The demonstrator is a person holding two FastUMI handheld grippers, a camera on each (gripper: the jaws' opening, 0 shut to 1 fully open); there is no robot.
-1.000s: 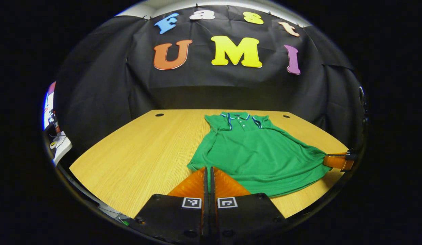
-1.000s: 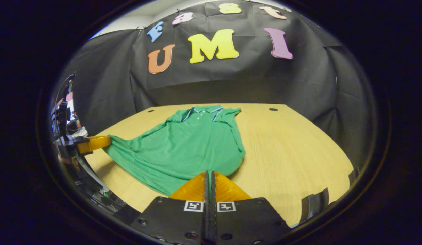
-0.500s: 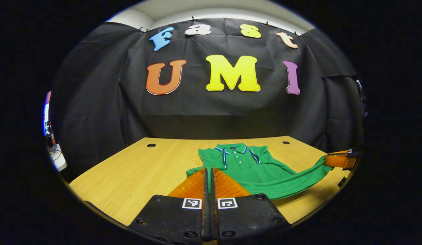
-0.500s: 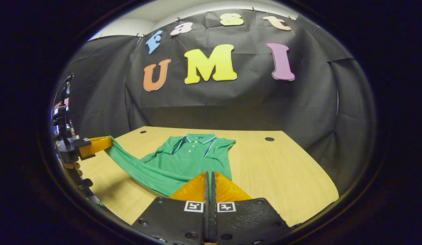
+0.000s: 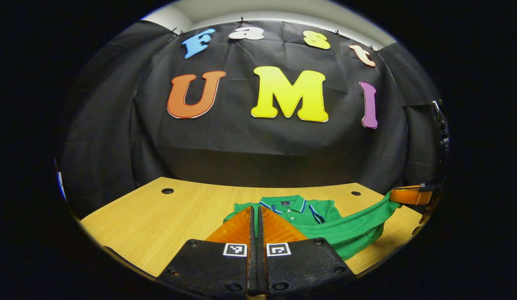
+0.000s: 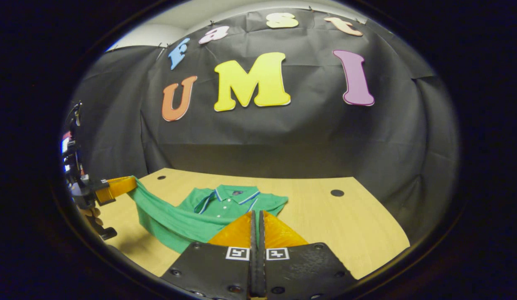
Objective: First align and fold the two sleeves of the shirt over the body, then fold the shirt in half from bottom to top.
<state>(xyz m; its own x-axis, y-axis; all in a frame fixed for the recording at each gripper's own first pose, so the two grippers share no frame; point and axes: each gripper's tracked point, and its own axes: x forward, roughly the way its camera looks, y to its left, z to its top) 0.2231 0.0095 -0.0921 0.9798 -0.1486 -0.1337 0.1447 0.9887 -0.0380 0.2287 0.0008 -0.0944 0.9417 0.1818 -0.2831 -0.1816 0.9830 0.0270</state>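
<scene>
A green polo shirt (image 5: 321,227) lies on the wooden table (image 5: 158,216), collar toward the back wall, sleeves folded in. Its bottom hem is lifted off the table and hangs as a band between both grippers. In the left gripper view my left gripper (image 5: 256,209) is shut on the hem's left corner, and the right gripper (image 5: 408,196) grips the other corner at the far right. In the right gripper view my right gripper (image 6: 256,213) is shut on the shirt (image 6: 225,201), and the left gripper (image 6: 116,186) holds the stretched hem at the left, with a hand (image 6: 89,212) under it.
The black cloth wall stands close behind the table's back edge. Round cable holes sit in the table's far corners (image 5: 167,191) (image 5: 355,193) (image 6: 337,193). Bare wood (image 6: 346,225) lies to the right of the shirt. Some equipment (image 6: 71,146) shows at the left edge.
Both grippers have raised the bottom hem and carried it forward toward the collar. Less of the shirt's body lies flat, and the back wall looms closer.
</scene>
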